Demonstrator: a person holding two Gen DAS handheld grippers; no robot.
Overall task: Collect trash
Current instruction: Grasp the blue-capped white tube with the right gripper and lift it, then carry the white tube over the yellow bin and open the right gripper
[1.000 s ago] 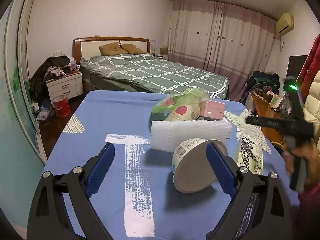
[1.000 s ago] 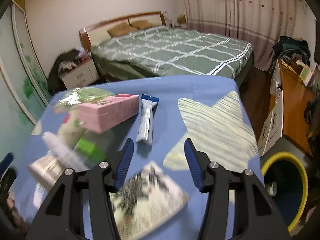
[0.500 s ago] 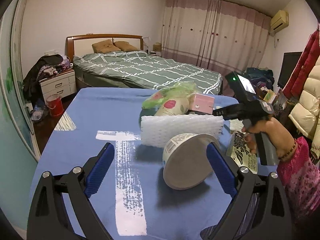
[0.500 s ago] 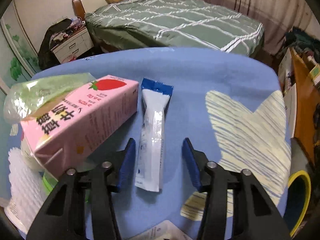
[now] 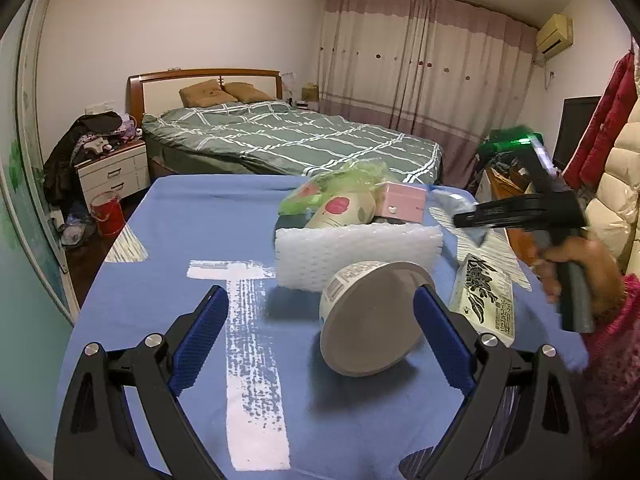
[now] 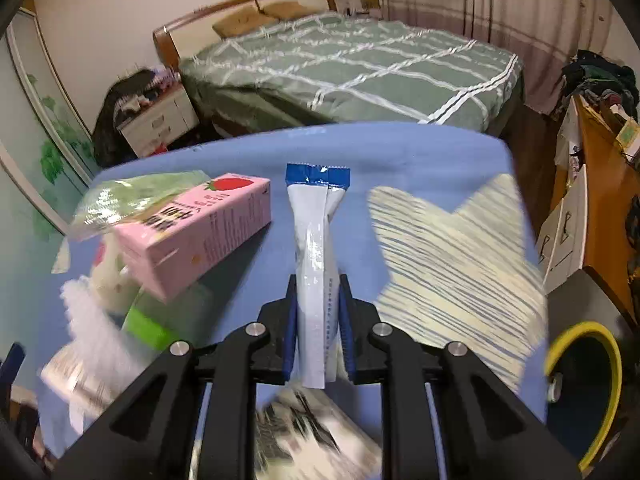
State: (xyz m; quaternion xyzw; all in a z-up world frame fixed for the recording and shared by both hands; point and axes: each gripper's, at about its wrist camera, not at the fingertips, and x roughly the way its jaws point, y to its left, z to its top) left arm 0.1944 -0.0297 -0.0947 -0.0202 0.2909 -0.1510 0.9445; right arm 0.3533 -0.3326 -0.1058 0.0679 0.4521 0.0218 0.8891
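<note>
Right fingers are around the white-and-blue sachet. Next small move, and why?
Probably lift it straight up. The right gripper has just been closing, and its fingers now pinch the sachet's near end while the rest lies on the blue tablecloth.

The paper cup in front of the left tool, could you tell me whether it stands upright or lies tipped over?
Tipped over: the paper cup lies on its side on the blue tablecloth, flat base facing the camera.

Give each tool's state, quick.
Left tool: open, paper cup between its pads, ungripped.
Right tool: just closed on the white-and-blue wrapper.
</note>
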